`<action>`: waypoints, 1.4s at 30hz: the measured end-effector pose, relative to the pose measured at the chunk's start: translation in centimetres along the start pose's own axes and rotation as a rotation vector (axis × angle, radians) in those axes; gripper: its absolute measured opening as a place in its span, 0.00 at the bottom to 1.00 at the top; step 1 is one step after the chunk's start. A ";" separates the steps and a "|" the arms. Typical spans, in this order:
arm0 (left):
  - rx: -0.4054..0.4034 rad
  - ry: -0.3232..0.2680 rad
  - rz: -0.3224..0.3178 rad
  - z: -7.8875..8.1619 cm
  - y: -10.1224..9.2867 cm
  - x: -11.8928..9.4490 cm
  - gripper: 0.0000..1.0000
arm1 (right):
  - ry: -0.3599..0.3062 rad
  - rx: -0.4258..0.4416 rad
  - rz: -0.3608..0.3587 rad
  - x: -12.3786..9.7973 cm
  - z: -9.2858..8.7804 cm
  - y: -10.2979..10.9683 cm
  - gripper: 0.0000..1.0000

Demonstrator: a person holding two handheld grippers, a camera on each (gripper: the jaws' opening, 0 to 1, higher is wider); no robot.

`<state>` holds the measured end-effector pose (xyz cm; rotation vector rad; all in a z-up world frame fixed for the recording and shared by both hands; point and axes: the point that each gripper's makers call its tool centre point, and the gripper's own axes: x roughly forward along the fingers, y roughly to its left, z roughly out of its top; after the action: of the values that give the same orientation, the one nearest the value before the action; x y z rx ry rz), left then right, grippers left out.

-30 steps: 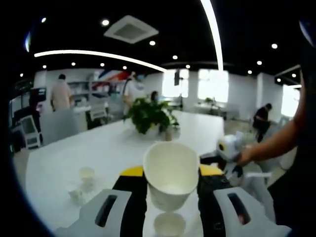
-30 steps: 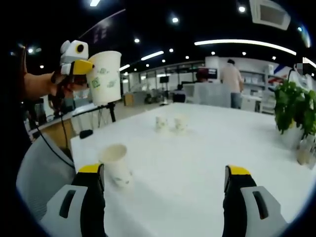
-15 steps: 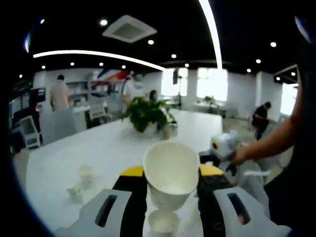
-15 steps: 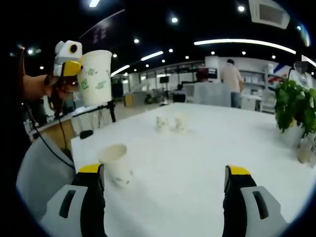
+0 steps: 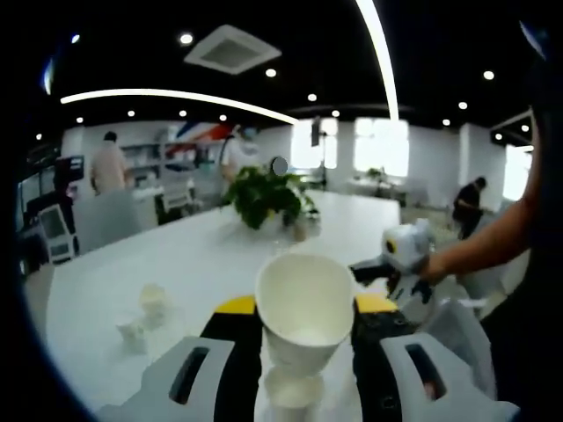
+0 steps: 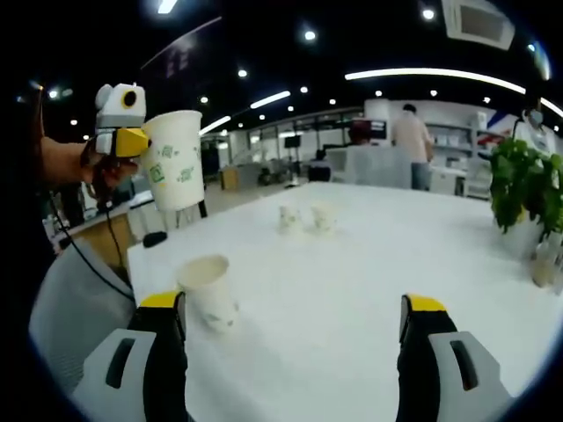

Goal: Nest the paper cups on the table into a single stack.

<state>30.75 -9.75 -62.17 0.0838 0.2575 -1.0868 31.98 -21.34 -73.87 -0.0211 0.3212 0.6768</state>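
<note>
Left gripper (image 5: 303,352) pinched an upright paper cup (image 5: 304,299) between its jaws, raised above a second cup (image 6: 208,290) that stood on the white table (image 6: 369,264). Right gripper (image 6: 295,352) had its jaws spread apart, holding nothing. Two further cups (image 6: 303,219) stood together farther along the table; a potted plant (image 5: 264,198) stood beyond.

Held cup (image 5: 303,303) above table cup (image 5: 288,391)
</note>
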 end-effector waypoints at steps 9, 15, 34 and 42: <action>0.000 0.000 0.019 -2.0 0.4 0.7 0.38 | 0.001 0.005 -0.004 -0.2 -0.2 0.0 1.00; -0.010 0.012 0.028 -3.5 0.8 1.2 0.38 | -0.002 0.007 -0.007 -0.2 -0.2 0.0 1.00; -0.024 0.058 0.046 -7.8 1.4 1.9 0.37 | 0.006 0.011 -0.008 -0.2 -0.7 0.2 1.00; -0.039 0.086 0.031 -9.5 1.1 2.3 0.38 | 0.012 0.012 -0.009 -0.3 -1.0 0.1 1.00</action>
<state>31.17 -9.36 -72.04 0.0997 0.3535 -1.0487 31.41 -21.55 -74.71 -0.0148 0.3365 0.6656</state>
